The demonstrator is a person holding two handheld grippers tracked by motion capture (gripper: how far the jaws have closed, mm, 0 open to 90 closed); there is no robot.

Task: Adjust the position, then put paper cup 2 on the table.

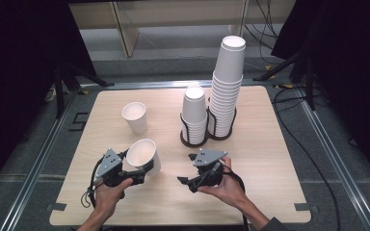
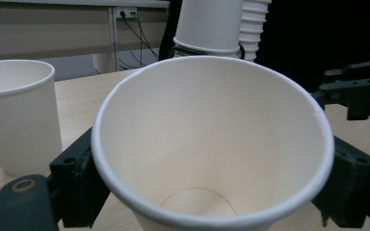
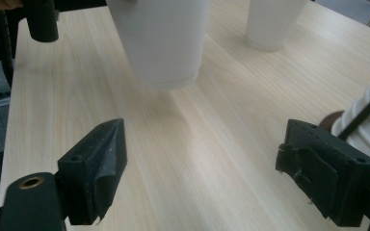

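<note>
Pinching a white paper cup (image 1: 142, 153) between both jaws, the left tongs (image 1: 147, 166) hold it tilted, mouth toward the person, just above the bench (image 1: 270, 159). To its right, the right tongs (image 1: 185, 169) stand spread and empty, pointing at the cup but apart from it.

Both black tongs, left (image 1: 147, 166) and right (image 1: 184, 168), carry grey three-cornered plates, trailing black cables and screw-fastened padded jaws.

In the left gripper view, the held paper cup (image 2: 212, 144) hides the left claw's (image 2: 212, 192) pads, its base cut off below.
</note>
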